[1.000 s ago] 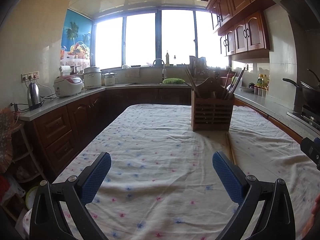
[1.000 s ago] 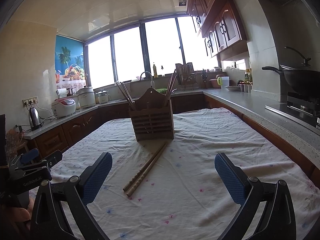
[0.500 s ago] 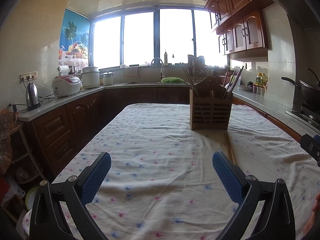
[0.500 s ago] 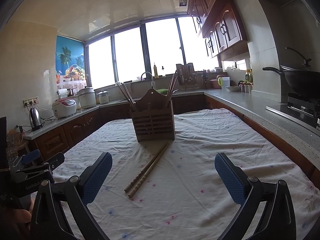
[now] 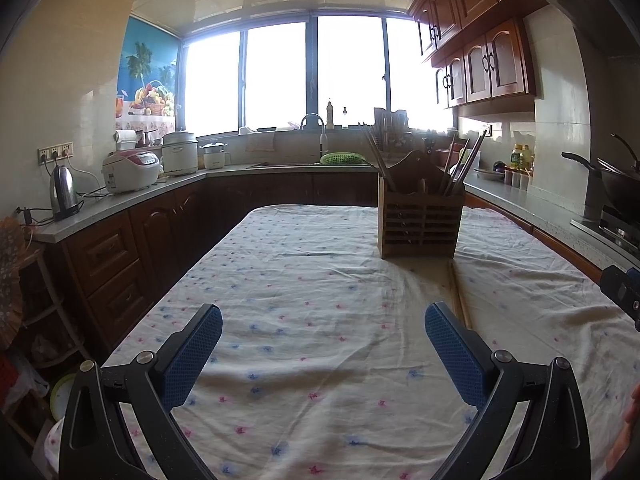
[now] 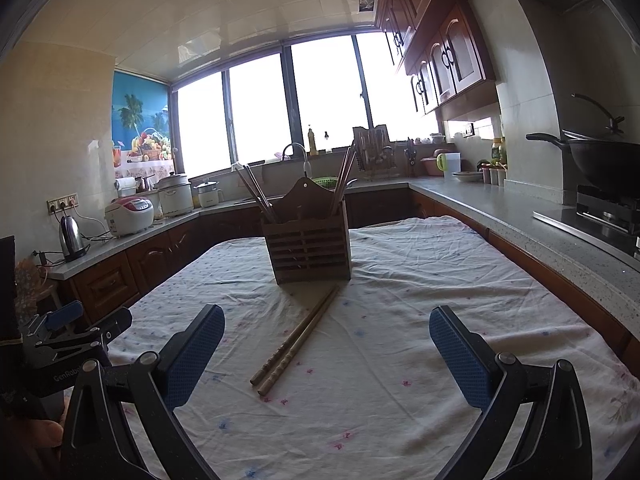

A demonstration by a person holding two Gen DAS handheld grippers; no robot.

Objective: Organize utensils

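Observation:
A pair of wooden chopsticks lies on the flowered tablecloth, running from near the holder toward me. A slatted wooden utensil holder stands upright behind them with several chopsticks sticking out at both ends. My right gripper is open and empty above the cloth, the chopsticks' near ends between its fingers. In the left wrist view the holder stands ahead to the right and the chopsticks lie by the right finger. My left gripper is open and empty.
Kitchen counters ring the table on three sides. A kettle and rice cookers stand on the left counter, a wok on the stove at right. The left gripper shows at the left edge of the right wrist view.
Both grippers have shifted slightly, the left view drifting a little. Jaws stay open. The chopsticks and holder have not moved.

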